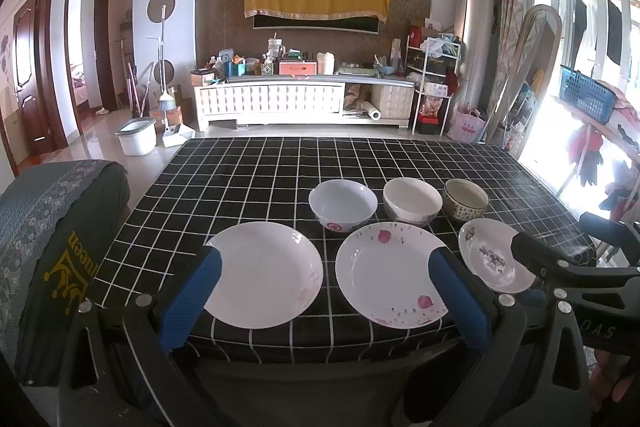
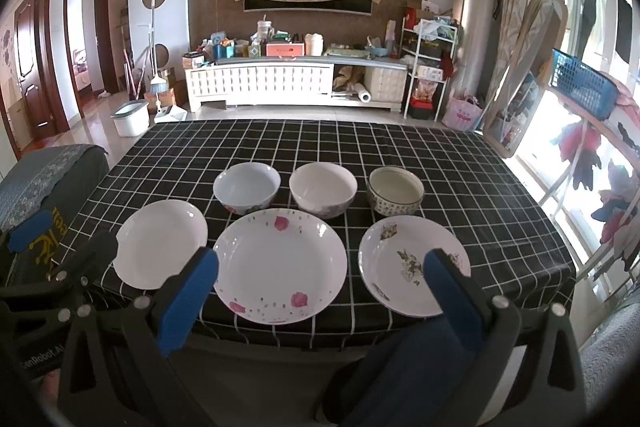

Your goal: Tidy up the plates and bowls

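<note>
Three plates lie in a front row on the black checked table (image 1: 248,167): a plain white plate (image 1: 266,273) (image 2: 160,243), a pink-flower plate (image 1: 390,275) (image 2: 280,265) and a small grey-flower plate (image 1: 490,257) (image 2: 404,267). Behind them stand a white bowl with a red mark (image 1: 343,205) (image 2: 247,187), a white bowl (image 1: 412,201) (image 2: 323,193) and a patterned bowl (image 1: 465,199) (image 2: 395,195). My left gripper (image 1: 324,291) is open and empty, held before the table's front edge between the two left plates. My right gripper (image 2: 320,291) is open and empty, before the two right plates.
A grey-covered chair (image 1: 44,227) stands at the table's left. A mirror (image 1: 524,75) and a clothes rack with a blue basket (image 1: 586,95) stand at the right by the window. A white TV cabinet (image 1: 304,99) is across the floor.
</note>
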`<state>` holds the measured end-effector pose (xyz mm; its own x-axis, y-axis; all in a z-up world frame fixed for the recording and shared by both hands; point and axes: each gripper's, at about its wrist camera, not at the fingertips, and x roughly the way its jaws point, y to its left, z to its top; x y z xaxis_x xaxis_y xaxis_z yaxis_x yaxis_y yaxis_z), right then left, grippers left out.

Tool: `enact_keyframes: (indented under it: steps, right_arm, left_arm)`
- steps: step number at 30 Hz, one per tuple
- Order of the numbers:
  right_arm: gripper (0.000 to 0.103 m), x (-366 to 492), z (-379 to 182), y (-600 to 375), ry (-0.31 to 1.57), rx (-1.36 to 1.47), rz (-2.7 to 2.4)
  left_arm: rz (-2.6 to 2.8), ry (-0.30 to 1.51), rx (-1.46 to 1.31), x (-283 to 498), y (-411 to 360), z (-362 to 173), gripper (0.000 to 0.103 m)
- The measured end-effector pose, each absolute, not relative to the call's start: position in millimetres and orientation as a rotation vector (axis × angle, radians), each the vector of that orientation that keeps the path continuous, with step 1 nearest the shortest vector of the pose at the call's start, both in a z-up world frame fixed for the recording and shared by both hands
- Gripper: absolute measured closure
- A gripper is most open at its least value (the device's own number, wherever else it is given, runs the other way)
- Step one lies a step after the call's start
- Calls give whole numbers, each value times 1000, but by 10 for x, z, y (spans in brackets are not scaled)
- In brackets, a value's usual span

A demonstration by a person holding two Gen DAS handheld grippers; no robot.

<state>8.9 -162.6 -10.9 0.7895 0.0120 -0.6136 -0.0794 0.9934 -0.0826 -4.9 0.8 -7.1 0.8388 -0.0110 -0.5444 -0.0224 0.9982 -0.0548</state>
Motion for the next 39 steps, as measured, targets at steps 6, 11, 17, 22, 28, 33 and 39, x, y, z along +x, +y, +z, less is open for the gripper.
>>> enact_keyframes:
  steps: [6,11,17,22,28,33,39]
  right_arm:
    - [0,88,-106,-1626,667,-107,48]
    - [0,91,-103,-1622,669,-107,48]
    - [0,85,-108,-1622,670,-108,48]
    - [0,80,-114,-1621,674,-108,47]
    - [0,81,-108,-1624,680,-108,45]
    - [0,84,-106,-1623,684,-107,44]
    - [0,83,-116,-1626,686,-101,45]
  left_arm:
    - [2,581,-58,-77,1,-85,1]
    - [3,583,-58,-81,2,-86,1]
    - [2,583,-57,-86,-1,-84,1]
    - [0,589,-58,-78,0,-94,1]
    - [1,592,-53,-80,-3,-78,1]
    - [1,594,-53,-79,-9,-74,1]
    - [1,599,-46,-71,-25,-68,1]
